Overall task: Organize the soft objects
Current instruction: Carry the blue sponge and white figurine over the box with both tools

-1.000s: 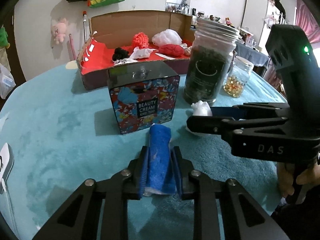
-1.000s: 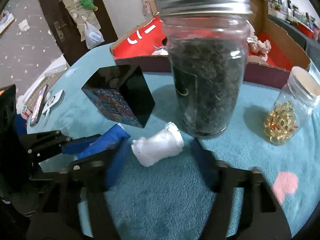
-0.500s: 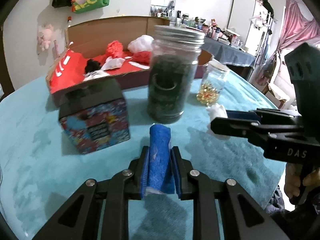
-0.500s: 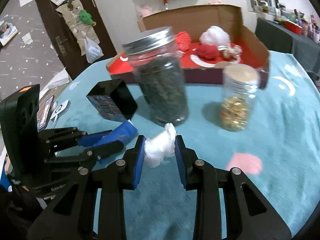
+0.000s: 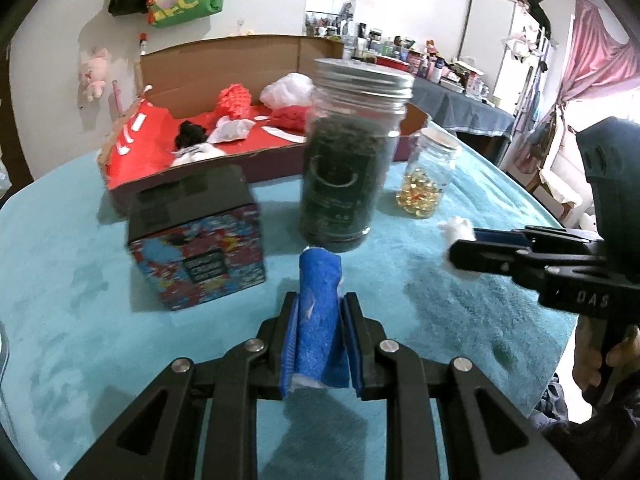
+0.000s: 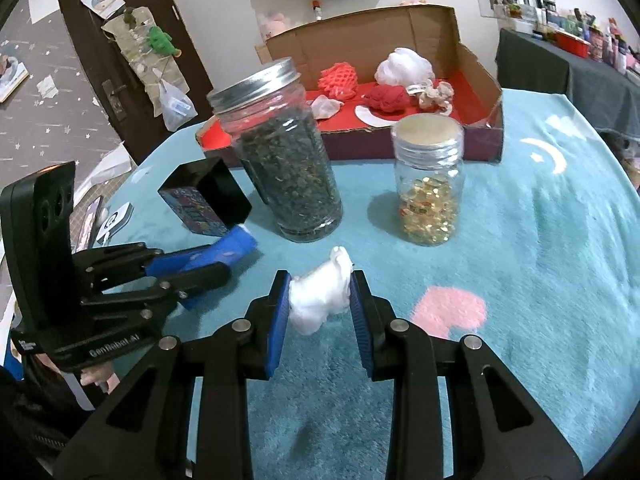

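Observation:
My left gripper [image 5: 319,308] is shut on a rolled blue cloth [image 5: 320,312] and holds it above the teal tablecloth. It also shows in the right wrist view [image 6: 200,268], at the left. My right gripper [image 6: 320,292] is shut on a white soft wad [image 6: 320,294], lifted off the table; it shows in the left wrist view [image 5: 460,240] at the right. An open cardboard box with a red floor [image 6: 464,92] stands at the back and holds several soft things: red mesh [image 6: 338,78], a white puff [image 6: 404,64], a red bundle [image 6: 386,98].
A tall jar of dark leaves [image 6: 284,160] and a small jar of yellow capsules [image 6: 430,184] stand between the grippers and the box. A patterned black-topped box [image 5: 198,236] stands to the left. A phone and cards [image 6: 102,220] lie at the table's left edge.
My right gripper closed on the white wad and lifted it back from the tall jar. My left gripper rose and swung right with the blue cloth held.

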### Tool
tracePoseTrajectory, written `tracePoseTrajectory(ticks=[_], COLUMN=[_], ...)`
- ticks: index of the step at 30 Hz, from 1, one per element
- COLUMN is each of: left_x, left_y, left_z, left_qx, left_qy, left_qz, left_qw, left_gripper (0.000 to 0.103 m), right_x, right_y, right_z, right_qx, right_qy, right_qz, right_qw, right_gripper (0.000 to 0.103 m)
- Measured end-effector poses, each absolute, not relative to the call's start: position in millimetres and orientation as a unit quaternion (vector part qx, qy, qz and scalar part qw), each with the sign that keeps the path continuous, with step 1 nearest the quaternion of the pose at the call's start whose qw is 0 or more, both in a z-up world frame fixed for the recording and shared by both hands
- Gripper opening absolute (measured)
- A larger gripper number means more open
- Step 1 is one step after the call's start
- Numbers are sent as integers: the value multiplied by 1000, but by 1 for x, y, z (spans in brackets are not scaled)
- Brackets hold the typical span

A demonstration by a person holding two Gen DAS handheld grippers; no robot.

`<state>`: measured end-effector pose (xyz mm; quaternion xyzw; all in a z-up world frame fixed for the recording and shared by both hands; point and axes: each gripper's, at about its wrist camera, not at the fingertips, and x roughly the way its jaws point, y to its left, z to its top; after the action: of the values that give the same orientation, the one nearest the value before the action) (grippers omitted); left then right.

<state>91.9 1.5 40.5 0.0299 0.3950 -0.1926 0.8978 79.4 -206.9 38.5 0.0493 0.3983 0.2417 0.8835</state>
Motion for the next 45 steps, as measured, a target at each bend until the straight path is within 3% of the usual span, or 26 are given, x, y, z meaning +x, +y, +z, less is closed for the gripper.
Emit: tracePoseTrajectory(ticks=[23,45], left_x=[106,180], left_y=[106,95], left_z=[41,86], left_qx=[11,83], left_qy=[416,383], left_qz=[-80,-192], left_qw=[906,900], left_gripper=[23,23], right_x=[109,190], right_y=[-281,-277], right_z=[41,77], right_qx=[64,-5], right_qy=[403,395], right_qz=[176,242], right_qw=[896,886], right_gripper=[28,28])
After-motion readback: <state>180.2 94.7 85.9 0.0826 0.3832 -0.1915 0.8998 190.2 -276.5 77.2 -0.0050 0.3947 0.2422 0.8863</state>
